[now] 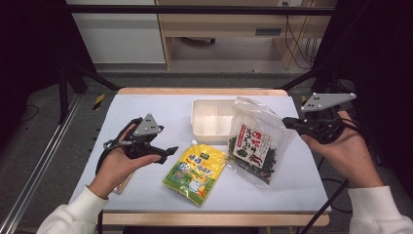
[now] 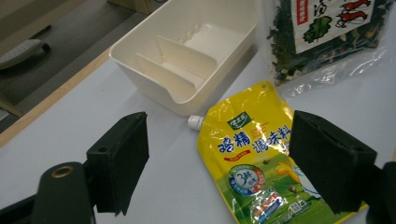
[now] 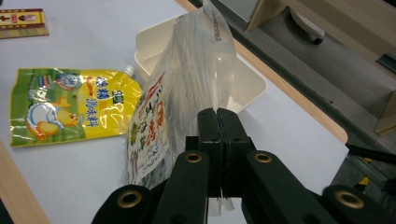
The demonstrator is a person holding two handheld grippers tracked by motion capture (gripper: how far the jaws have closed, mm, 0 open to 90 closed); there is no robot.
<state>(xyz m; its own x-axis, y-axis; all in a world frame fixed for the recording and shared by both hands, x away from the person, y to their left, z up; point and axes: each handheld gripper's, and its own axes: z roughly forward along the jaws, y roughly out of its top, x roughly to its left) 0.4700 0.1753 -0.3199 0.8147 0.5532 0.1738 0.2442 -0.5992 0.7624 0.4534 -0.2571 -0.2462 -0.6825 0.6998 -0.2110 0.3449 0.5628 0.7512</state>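
Note:
My right gripper [image 1: 288, 122] [image 3: 218, 116] is shut on the clear side edge of a seaweed bag [image 1: 255, 144] [image 3: 154, 126]. The bag hangs tilted, its lower end close to the table and its top leaning over a white divided container [image 1: 209, 101] [image 3: 252, 79]. My left gripper [image 1: 163, 153] [image 2: 219, 154] stands open above the table with nothing between its jaws. It points at a yellow spouted pouch [image 1: 196, 173] [image 2: 247, 158] [image 3: 70, 107] that lies flat in front of the container [image 2: 154, 88]. The seaweed bag [image 2: 327, 32] shows beyond the pouch.
A small flat packet [image 1: 122, 184] [image 3: 23, 22] lies near the table's front left, partly under my left hand. The pale table [image 1: 146, 107] has a wooden far edge; beyond it stand a floor, wooden furniture and cables.

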